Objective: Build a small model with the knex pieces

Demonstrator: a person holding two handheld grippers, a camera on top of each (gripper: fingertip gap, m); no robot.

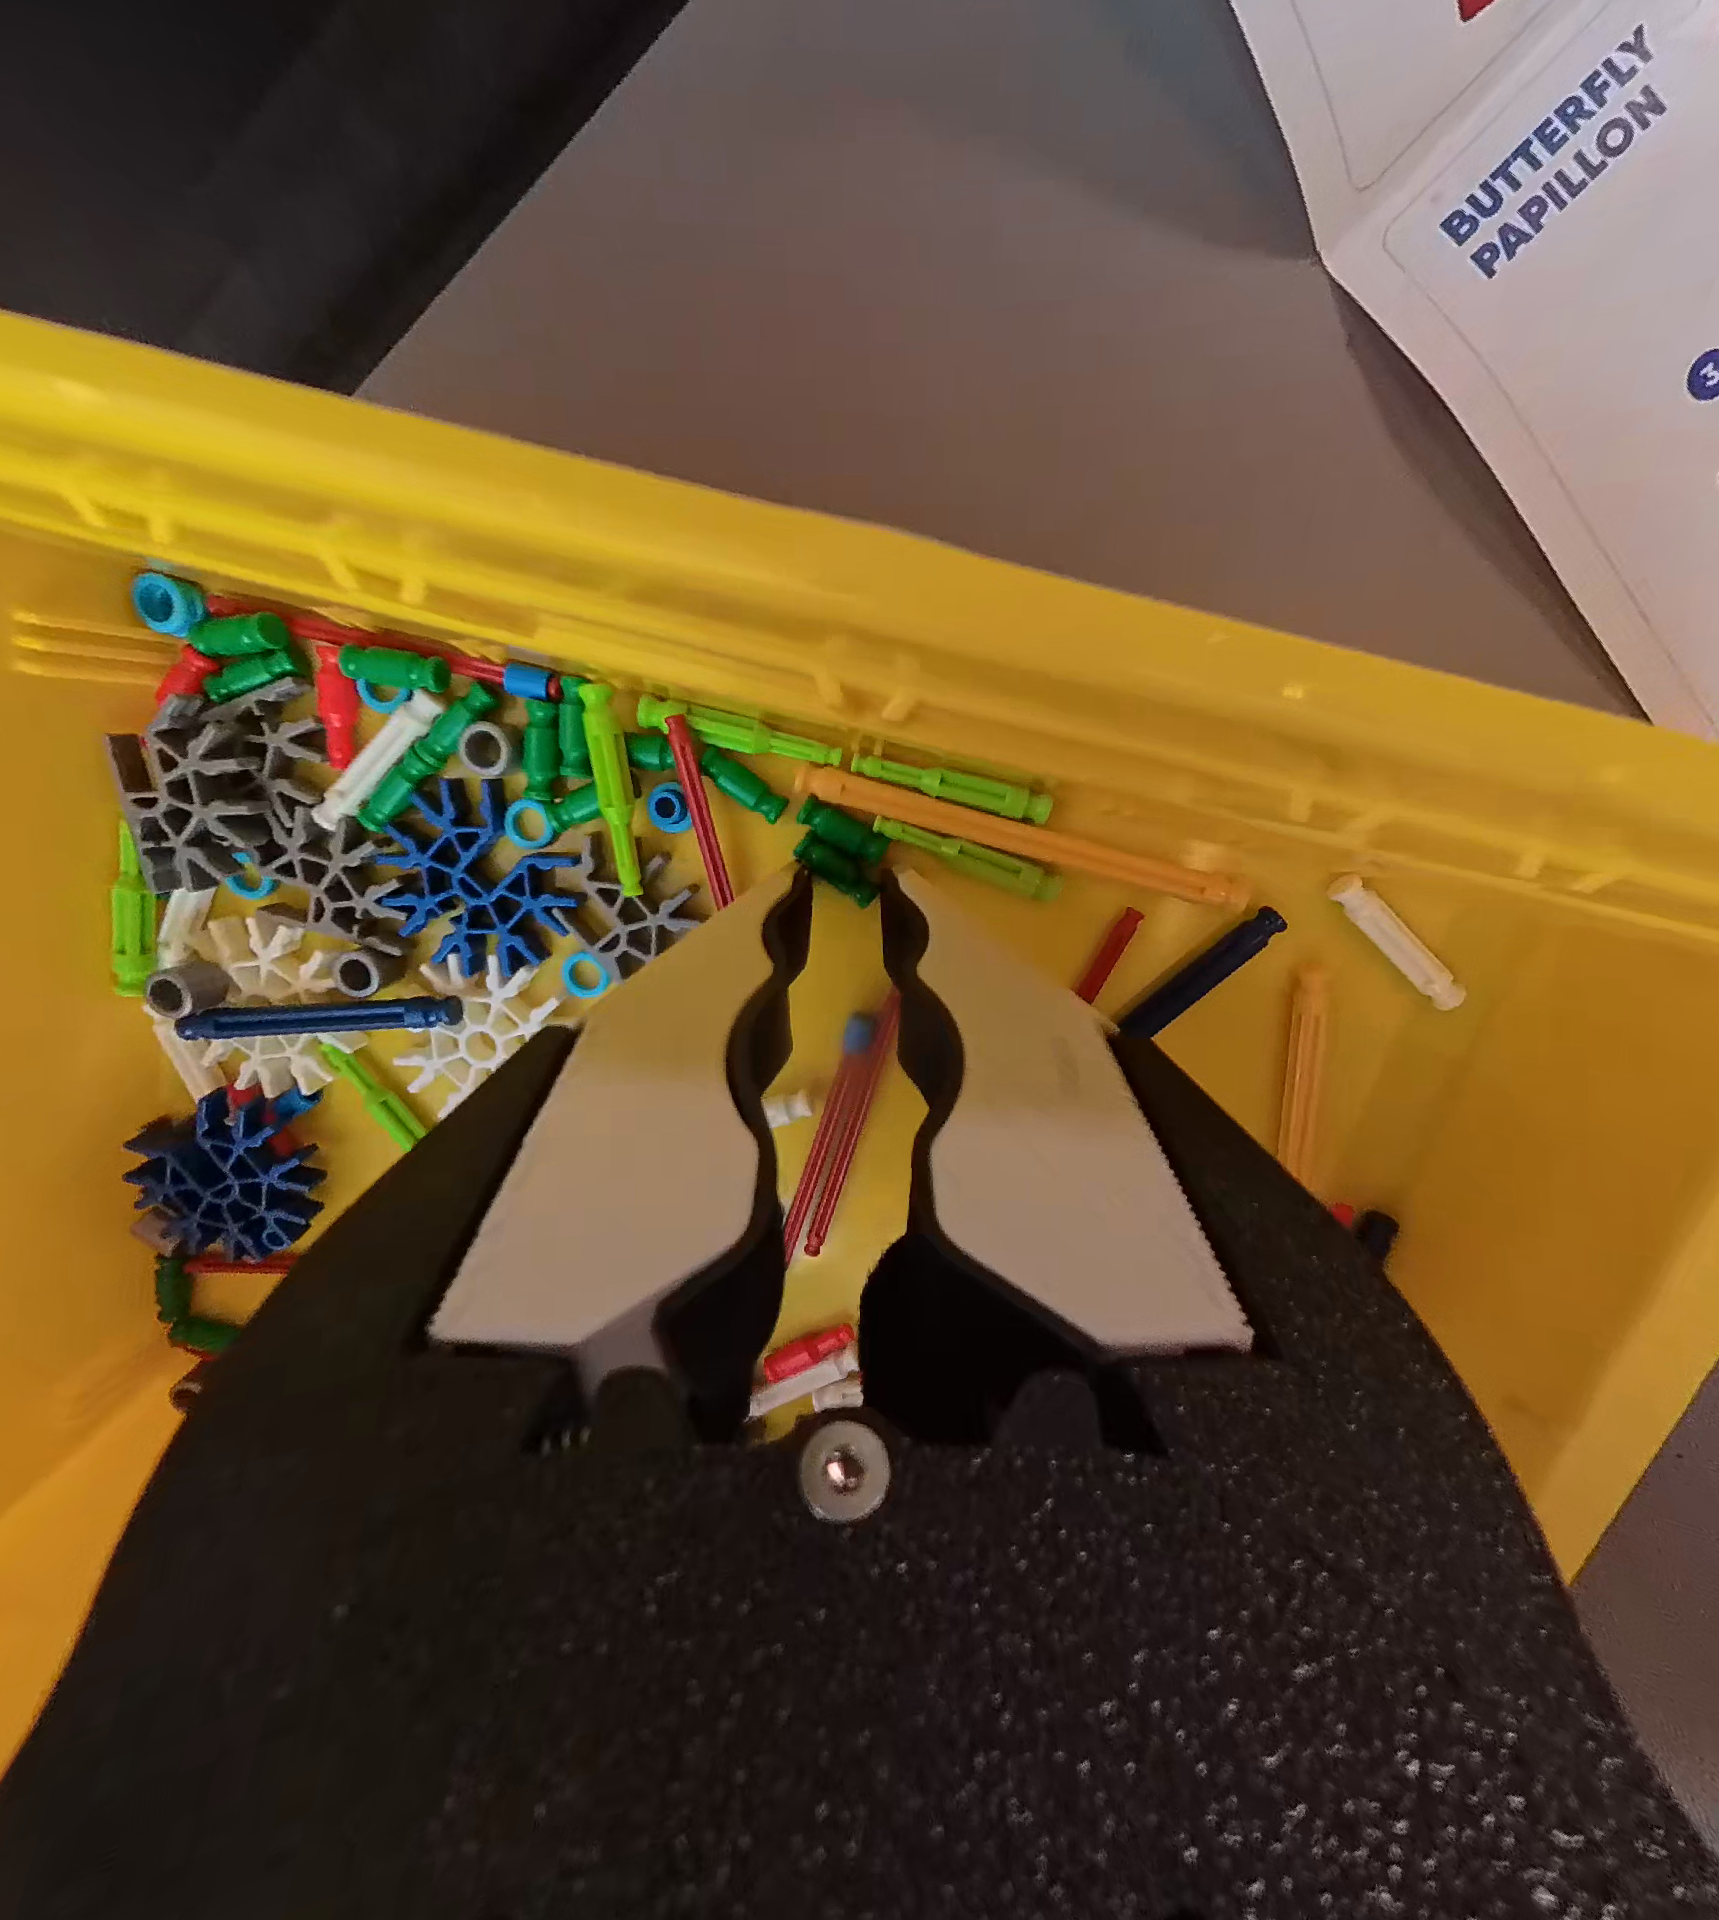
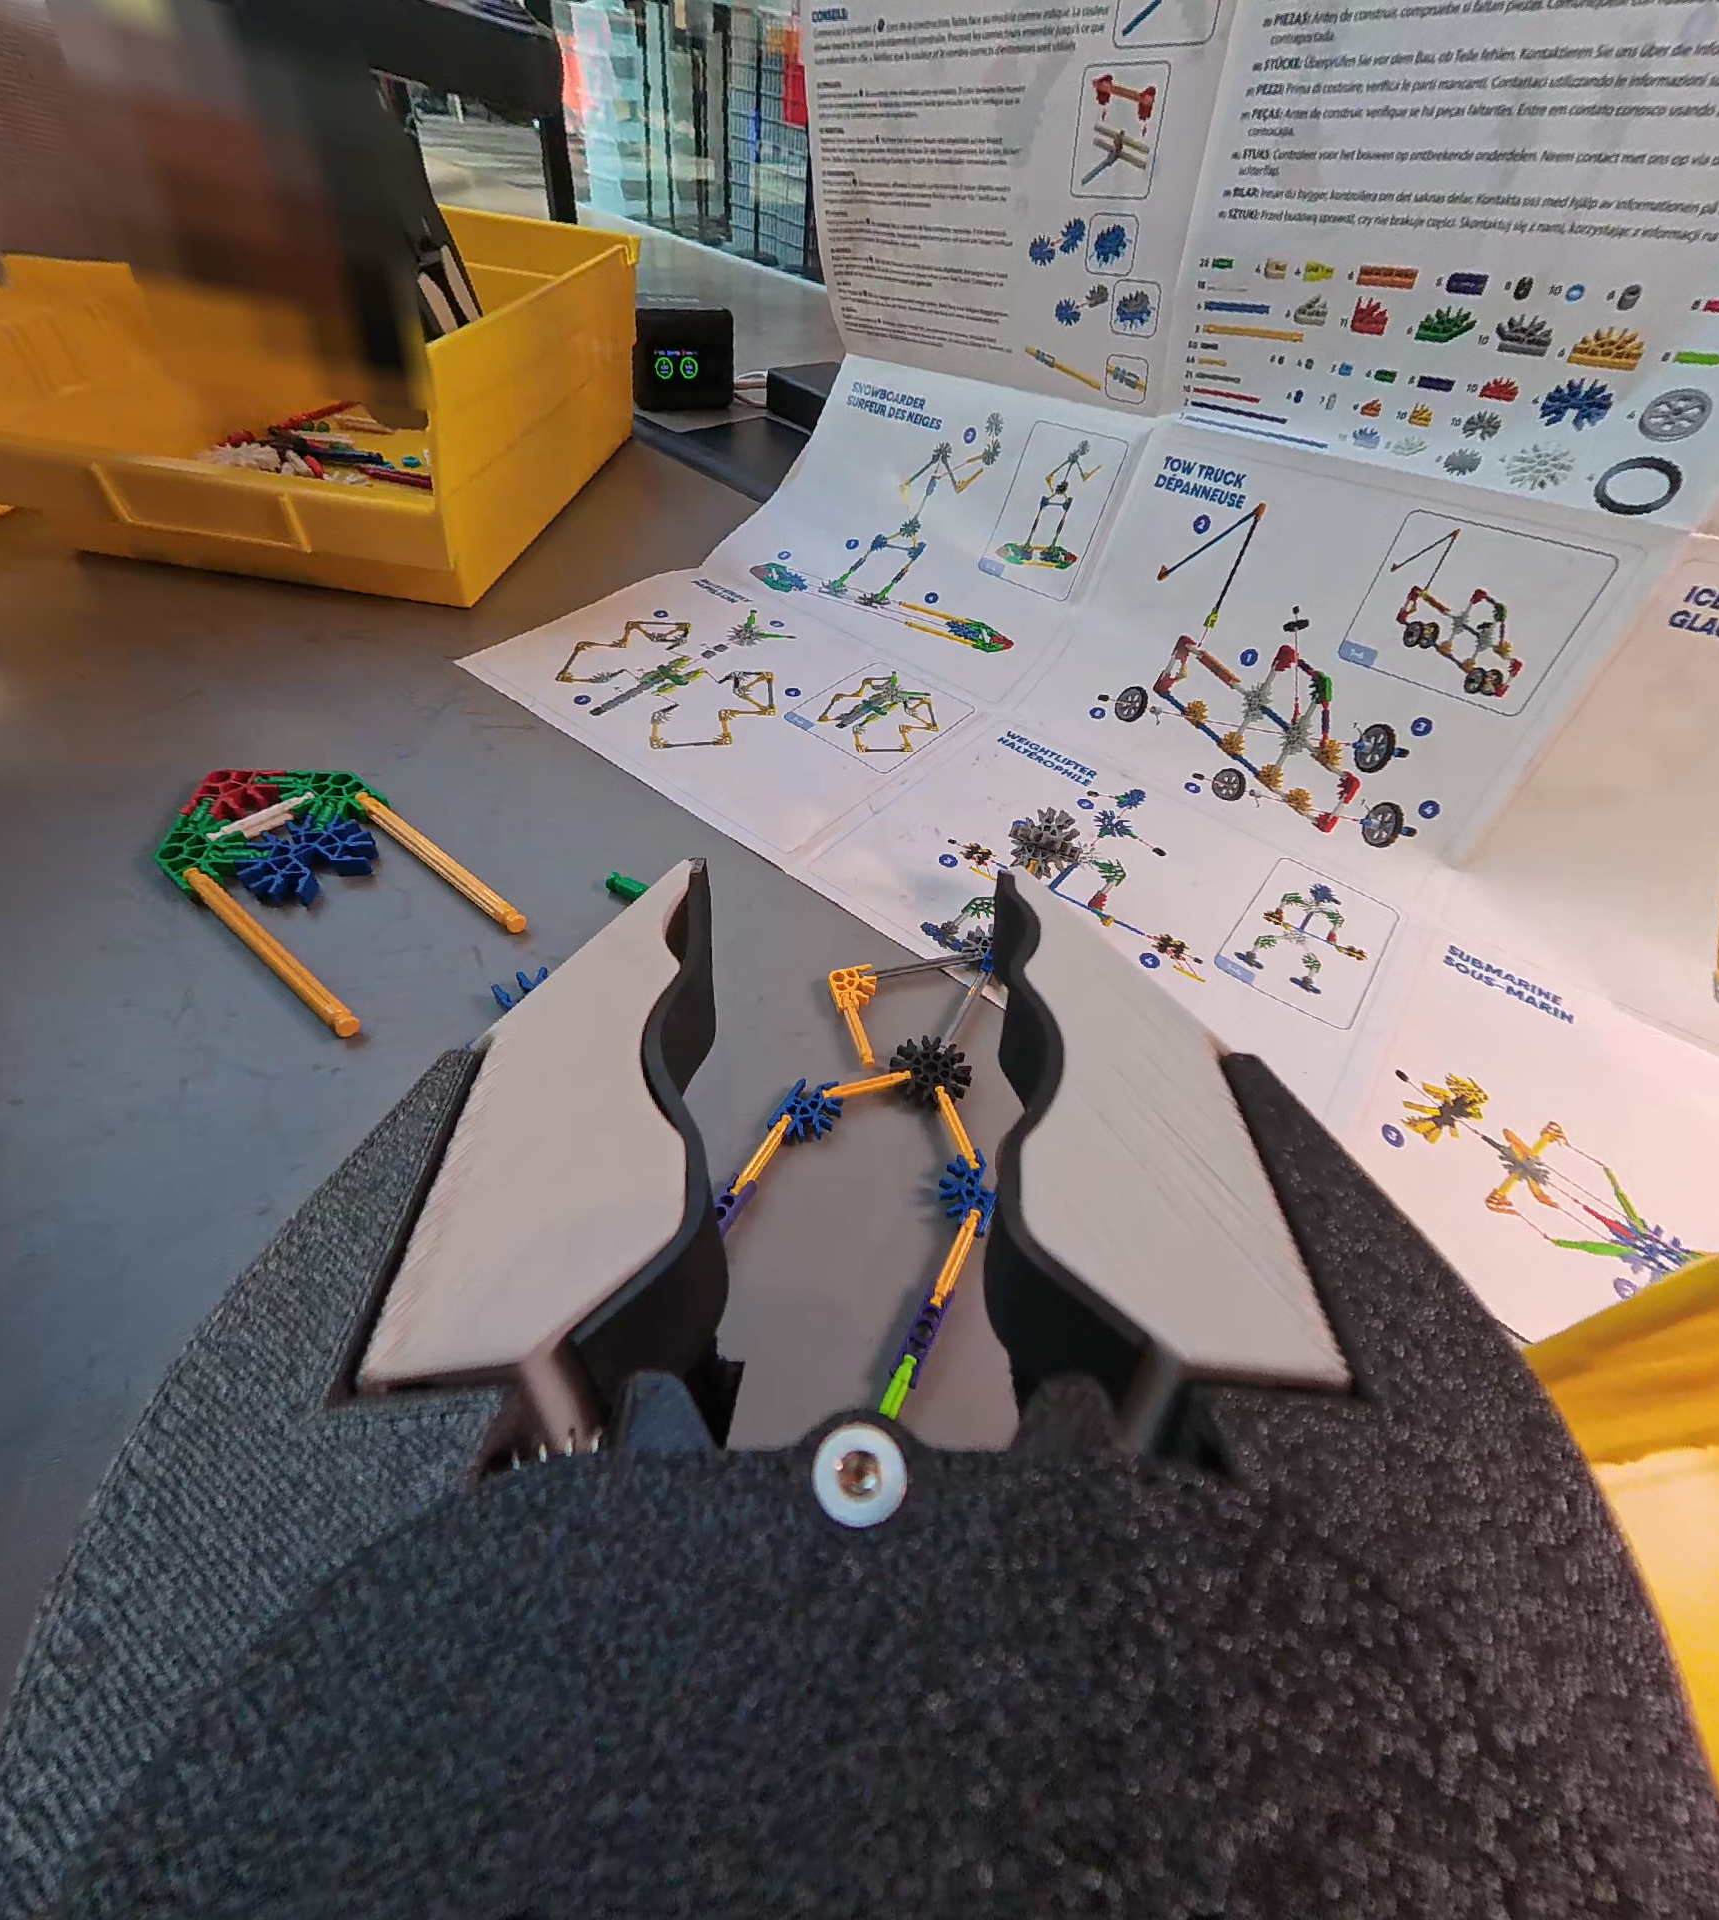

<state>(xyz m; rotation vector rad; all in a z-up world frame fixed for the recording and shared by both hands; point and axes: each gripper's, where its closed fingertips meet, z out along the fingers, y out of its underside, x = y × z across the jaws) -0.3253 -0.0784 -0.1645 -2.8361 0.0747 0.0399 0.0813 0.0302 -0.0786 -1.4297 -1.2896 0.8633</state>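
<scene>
Jaws of the left gripper (image 1: 842, 881) stand narrowly apart inside the yellow bin (image 1: 834, 644), tips at a dark green rod (image 1: 839, 847), perhaps pinching it. Right gripper (image 2: 847, 883) hangs wide open over a rod figure (image 2: 896, 1101) on the table (image 2: 107, 1195).

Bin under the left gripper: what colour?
Yellow bin, clearest in the left wrist view.

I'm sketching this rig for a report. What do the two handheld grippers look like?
Both match: the left gripper and right gripper each have two pale grey, wedge-shaped jaws lined with wavy black pads, set in a black, grainy-textured body with a silver screw in a white washer at the centre. No cables or sleeves show.
</scene>
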